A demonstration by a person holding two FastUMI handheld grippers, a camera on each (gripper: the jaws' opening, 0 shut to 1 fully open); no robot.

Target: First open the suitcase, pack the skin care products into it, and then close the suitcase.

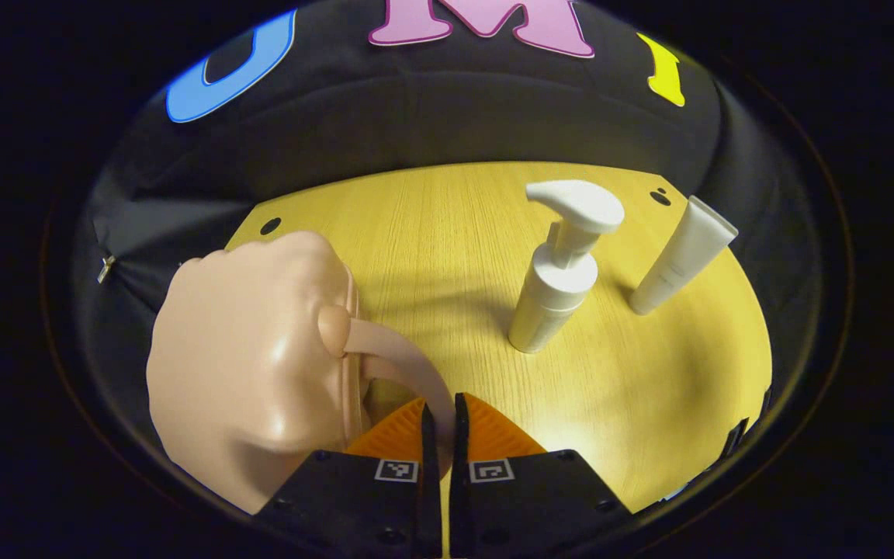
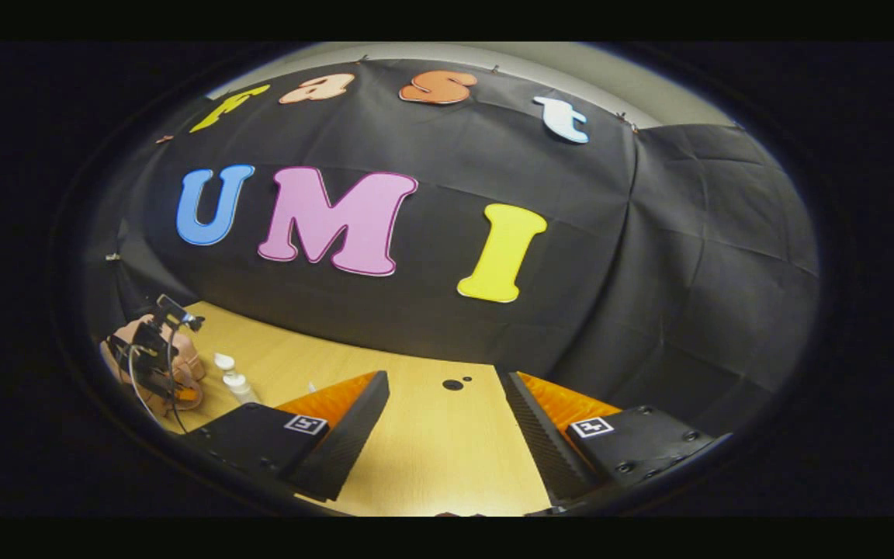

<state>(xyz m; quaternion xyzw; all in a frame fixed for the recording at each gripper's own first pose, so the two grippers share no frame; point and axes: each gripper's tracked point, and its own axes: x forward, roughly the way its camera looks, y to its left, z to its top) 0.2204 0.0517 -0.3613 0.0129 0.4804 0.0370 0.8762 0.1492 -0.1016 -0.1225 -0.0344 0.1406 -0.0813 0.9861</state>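
A small peach suitcase [image 1: 245, 365] lies at the left of the wooden table [image 1: 431, 225], its two shells together. My left gripper [image 1: 441, 435] is shut on its curved handle [image 1: 400, 357]. To the right stand a white pump bottle [image 1: 559, 272] and, farther right, a white tube [image 1: 684, 256] on its cap. In the right gripper view my right gripper [image 2: 443, 380] hangs open over bare tabletop with nothing between its fingers. Far to its left are the suitcase [image 2: 187, 361], the left gripper's body [image 2: 154, 349] and the pump bottle [image 2: 236, 382].
The table has small dark holes [image 1: 270, 226] near its back corners, and one hole [image 2: 453, 384] lies ahead of my right gripper. Black cloth wall [image 2: 447, 310] closes the back and sides. Bare wood lies between the suitcase and the bottle.
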